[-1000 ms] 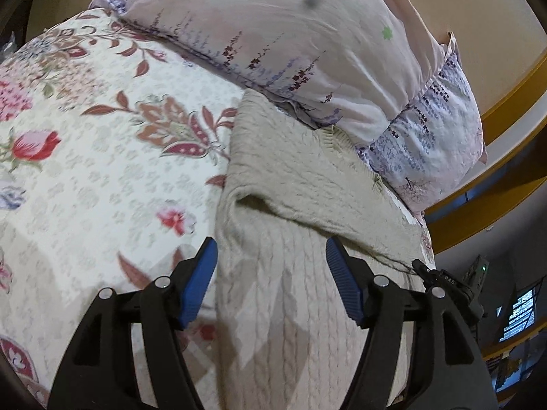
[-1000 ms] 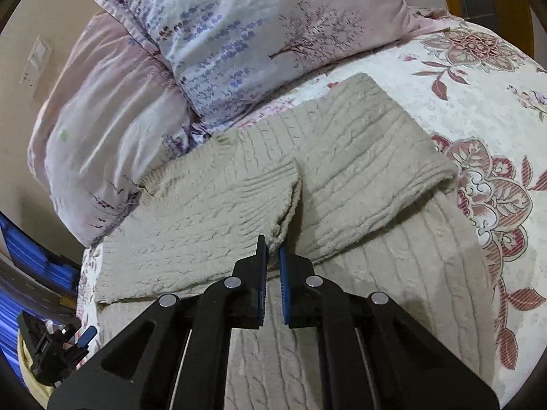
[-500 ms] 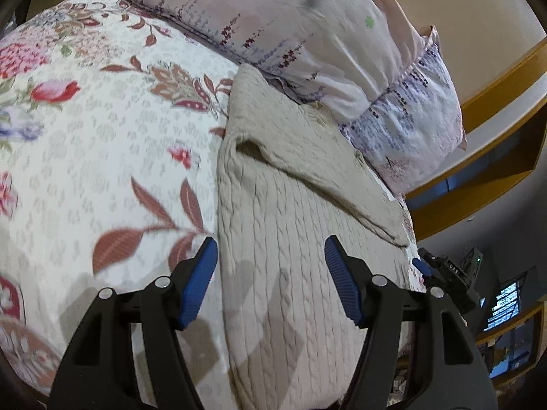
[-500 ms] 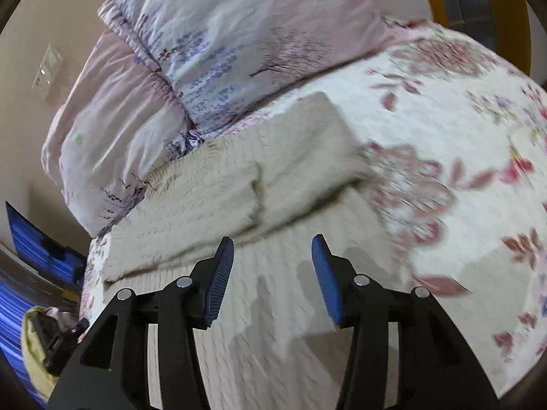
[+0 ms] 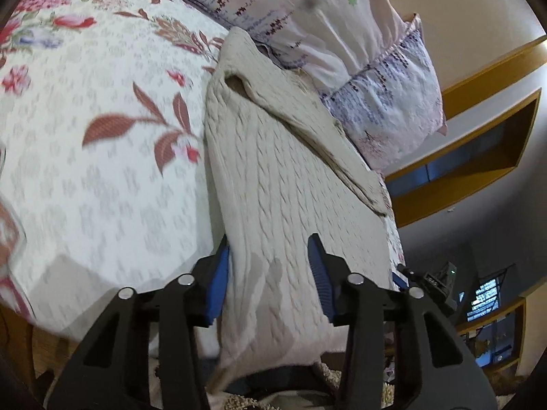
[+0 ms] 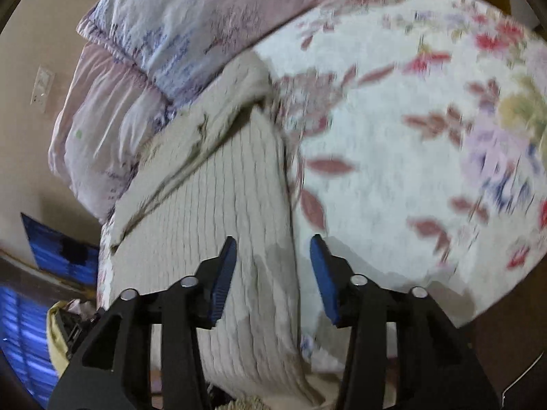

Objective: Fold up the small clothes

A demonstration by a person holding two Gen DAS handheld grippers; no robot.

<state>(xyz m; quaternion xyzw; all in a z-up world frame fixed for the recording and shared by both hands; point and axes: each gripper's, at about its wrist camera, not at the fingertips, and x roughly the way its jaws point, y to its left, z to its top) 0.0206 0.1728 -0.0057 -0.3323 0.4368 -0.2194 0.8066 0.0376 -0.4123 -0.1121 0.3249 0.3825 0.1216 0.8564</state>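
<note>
left wrist view, nearest: my left gripper (image 5: 270,266), black arms with ribbed blue pads, its fingers (image 5: 218,278) closing with a clear gap between them. the near left edge of the sweater (image 5: 273,177) lies between the pads; the left pad sits just at the sweater's side edge, the right pad stands over the knit; whether either pad touches the cloth i cannot tell.

right wrist view, nearest: my right gripper (image 6: 273,266), same build, fingers (image 6: 323,275) closing and apart. the sweater's (image 6: 218,212) near right edge runs down between the pads; the left pad is over the knit, the right pad over the bedspread (image 6: 393,157) just beside it. contact cannot be told; this view is blurred.

middle: the sweater is beige, thick, cable-knit in long vertical ribs, spread flat as a long rectangle on the bed, its hem drooping over the near bed edge. across its far part a sleeve is folded over the body as a slanted band, with a small open fold at its left end.

beneath: the bedspread (image 5: 102,157), white, quilted texture, printed with red flowers and brown leaves.

farthest: two pillows (image 5: 324,27), soft, pale pink and lilac with small purple sprigs, touching the sweater's far edge; behind them a plain beige wall (image 5: 461,7).
</note>
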